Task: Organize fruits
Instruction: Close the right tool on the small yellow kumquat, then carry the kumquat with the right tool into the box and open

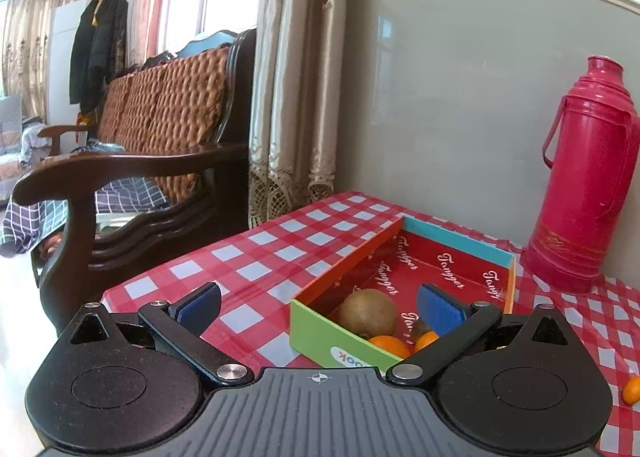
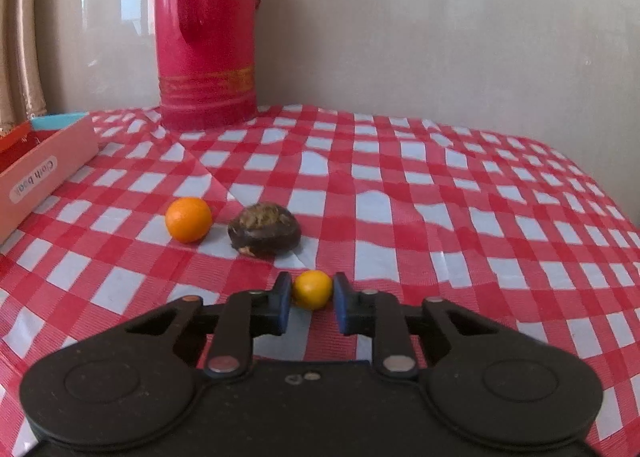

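Note:
A colourful cardboard box [image 1: 312, 331] with a red lining lies on the checked tablecloth and holds a brown kiwi [image 1: 367, 312] and two small oranges [image 1: 390, 345]. My left gripper [image 1: 318, 307] is open and empty, hovering just before the box's near end. My right gripper [image 2: 311, 293] is shut on a small yellow-orange fruit [image 2: 313, 289], low over the cloth. Beyond it lie a small orange [image 2: 188, 219] and a dark brown chestnut-like fruit [image 2: 264, 229]. The box's side [image 2: 40, 177] shows at the left of the right wrist view.
A tall red thermos [image 1: 580, 185] stands by the wall behind the box; it also shows in the right wrist view [image 2: 206, 37]. A wooden sofa [image 1: 152, 161] and curtains [image 1: 292, 97] lie left of the table. Another small orange [image 1: 633, 393] lies at the right.

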Demonstrator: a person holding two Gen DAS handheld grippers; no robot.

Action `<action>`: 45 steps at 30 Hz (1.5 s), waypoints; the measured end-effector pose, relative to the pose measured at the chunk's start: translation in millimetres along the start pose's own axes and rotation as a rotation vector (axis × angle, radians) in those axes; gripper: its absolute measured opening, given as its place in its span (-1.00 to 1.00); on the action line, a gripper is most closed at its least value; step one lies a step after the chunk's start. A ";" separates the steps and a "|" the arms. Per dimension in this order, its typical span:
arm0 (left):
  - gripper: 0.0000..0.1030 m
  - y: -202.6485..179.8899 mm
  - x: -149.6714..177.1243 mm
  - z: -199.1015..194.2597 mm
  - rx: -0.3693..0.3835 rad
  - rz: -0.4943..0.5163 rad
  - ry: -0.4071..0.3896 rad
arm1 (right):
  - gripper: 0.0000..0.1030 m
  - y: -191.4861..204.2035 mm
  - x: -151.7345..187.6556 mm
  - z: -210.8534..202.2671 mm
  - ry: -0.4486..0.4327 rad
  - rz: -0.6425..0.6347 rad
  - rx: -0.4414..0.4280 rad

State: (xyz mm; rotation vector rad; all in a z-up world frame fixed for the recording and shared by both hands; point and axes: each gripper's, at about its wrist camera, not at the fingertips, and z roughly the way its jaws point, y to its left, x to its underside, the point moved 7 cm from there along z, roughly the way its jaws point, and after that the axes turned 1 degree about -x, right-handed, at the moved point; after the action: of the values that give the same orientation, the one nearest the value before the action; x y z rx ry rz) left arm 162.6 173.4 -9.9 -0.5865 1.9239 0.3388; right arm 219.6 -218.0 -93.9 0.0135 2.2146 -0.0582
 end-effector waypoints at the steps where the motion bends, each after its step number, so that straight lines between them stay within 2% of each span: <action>1: 1.00 1.7 0.4 0.5 -0.004 -0.003 0.002 | -0.73 0.7 -1.9 -1.8 -0.013 -0.006 0.000; 5: 1.00 8.8 3.3 4.0 -0.025 -0.015 0.020 | -0.73 8.7 -12.1 -8.9 -0.065 -0.006 -0.032; 9: 1.00 18.2 6.2 6.9 -0.051 -0.028 0.031 | -0.73 33.7 -25.4 -19.2 -0.128 -0.030 -0.087; 18: 1.00 64.4 15.9 15.2 -0.152 -0.065 0.059 | -0.73 121.3 -44.9 -33.9 -0.218 -0.126 -0.243; 23: 1.00 101.3 23.4 25.7 -0.210 -0.109 0.103 | -0.73 175.6 -49.2 -38.1 -0.250 -0.187 -0.324; 34: 1.00 170.1 35.7 42.4 -0.309 -0.166 0.141 | -0.73 266.9 -46.8 -33.7 -0.262 -0.268 -0.463; 39: 1.00 180.6 37.4 47.5 -0.322 -0.180 0.152 | -0.72 284.1 -39.1 -26.7 -0.236 -0.296 -0.477; 42: 1.00 179.5 37.5 47.9 -0.318 -0.178 0.152 | -0.59 286.6 -36.7 -26.1 -0.233 -0.307 -0.474; 45: 1.00 175.1 36.7 46.5 -0.311 -0.166 0.148 | -0.56 284.3 -37.3 -27.7 -0.234 -0.305 -0.475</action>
State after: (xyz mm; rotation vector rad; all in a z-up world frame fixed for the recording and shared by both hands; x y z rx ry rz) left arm 91.4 334.0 -67.6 -0.9935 1.9610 0.5044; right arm 228.6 67.8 -58.0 -0.5648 1.9310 0.2842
